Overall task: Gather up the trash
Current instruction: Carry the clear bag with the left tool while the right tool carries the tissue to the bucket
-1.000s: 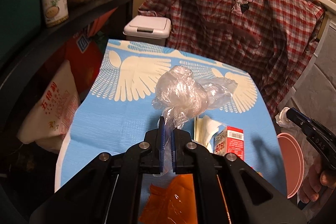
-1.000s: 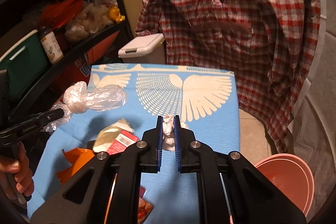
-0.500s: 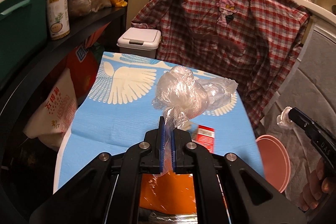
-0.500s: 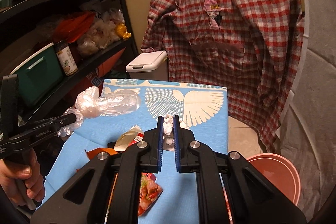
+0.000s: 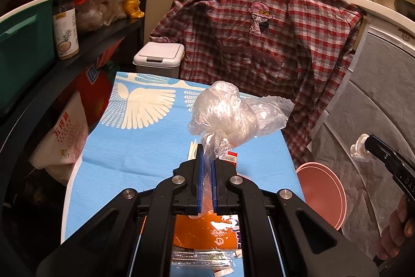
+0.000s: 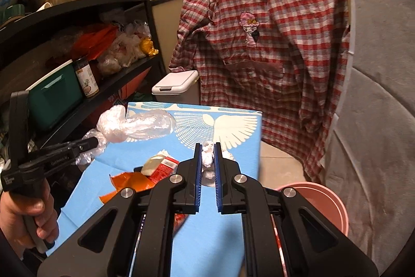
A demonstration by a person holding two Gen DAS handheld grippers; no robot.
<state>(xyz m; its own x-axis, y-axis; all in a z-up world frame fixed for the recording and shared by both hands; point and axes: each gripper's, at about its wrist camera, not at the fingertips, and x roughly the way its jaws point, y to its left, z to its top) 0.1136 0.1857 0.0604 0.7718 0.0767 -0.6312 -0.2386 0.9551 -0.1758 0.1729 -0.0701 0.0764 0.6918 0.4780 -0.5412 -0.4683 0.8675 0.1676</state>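
Height has been gained since a second ago: both views now take in the kitchen counter and shelves above the plaid shirt [image 5: 262, 43], and the blue tabletop [image 5: 145, 147] sits lower and smaller. Grips are unchanged. The left hand-held gripper [image 5: 206, 160] stays clamped on the twisted neck of a clear plastic bag [image 5: 228, 116], a crinkled, glossy bundle ballooning above the fingertips with a loose flap trailing toward 3 o'clock, held off the tabletop. The right hand-held gripper [image 6: 207, 157] still pinches a small white crumpled wad [image 6: 207, 160] between its blue pads. Only the right wrist view shows the pink bin [image 6: 324, 201] as an open bucket at 4 o'clock, plus the red carton [image 6: 166, 168] and orange wrapper [image 6: 129, 183] lying on the tabletop; the left wrist view shows the bin as a thin ellipse at 3 o'clock and the orange wrapper directly beneath its own fingers.
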